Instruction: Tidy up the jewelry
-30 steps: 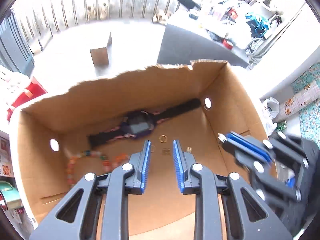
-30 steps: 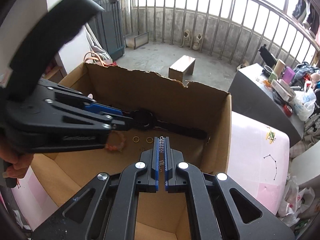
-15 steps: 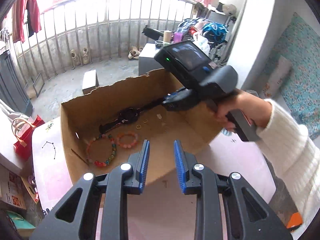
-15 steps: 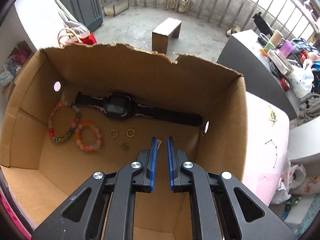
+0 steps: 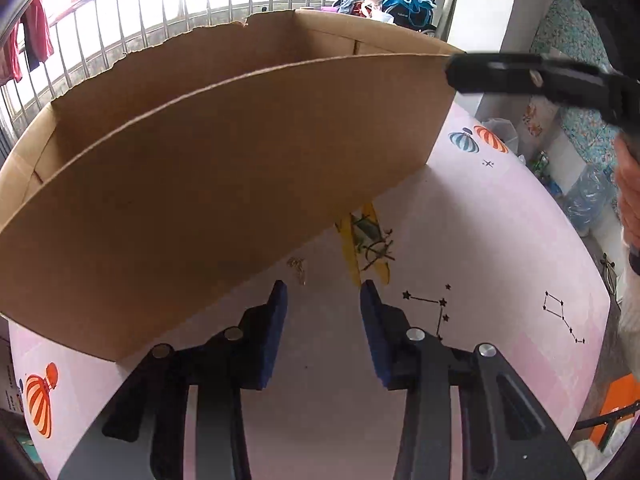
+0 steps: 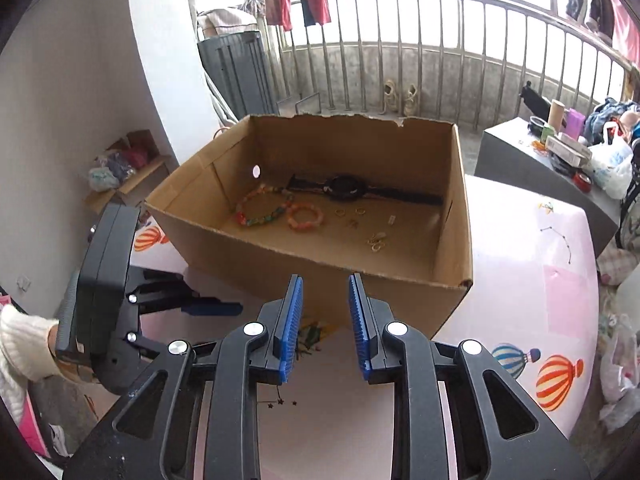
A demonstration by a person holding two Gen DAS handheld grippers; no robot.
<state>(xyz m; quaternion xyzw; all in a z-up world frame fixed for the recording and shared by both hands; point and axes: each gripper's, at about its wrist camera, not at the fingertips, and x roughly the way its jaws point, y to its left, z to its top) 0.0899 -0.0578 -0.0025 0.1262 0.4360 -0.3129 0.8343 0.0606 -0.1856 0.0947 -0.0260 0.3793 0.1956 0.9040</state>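
Note:
A cardboard box (image 6: 320,264) stands on the pink table; its near wall (image 5: 224,184) fills the left wrist view. Inside lie a black watch (image 6: 346,188), a multicolour bead bracelet (image 6: 262,210), an orange bead bracelet (image 6: 306,218), two gold rings (image 6: 350,212) and small gold pieces (image 6: 376,242). A small gold chain (image 5: 298,268) lies on the table outside the box, just ahead of my left gripper (image 5: 323,300), which is open and empty, low over the table. My right gripper (image 6: 322,304) is open and empty, above the table in front of the box.
The pink table (image 6: 532,280) carries printed balloons and star patterns. A yellow printed figure (image 5: 366,244) shows by the box's foot. A grey side table (image 6: 540,152) with clutter stands at the far right. A balcony railing (image 6: 420,20) runs behind.
Both grippers pulled back out of the box toward the table's near side. The left dropped low in front of the box wall. The right jaws opened wider, leaving a small piece in the box.

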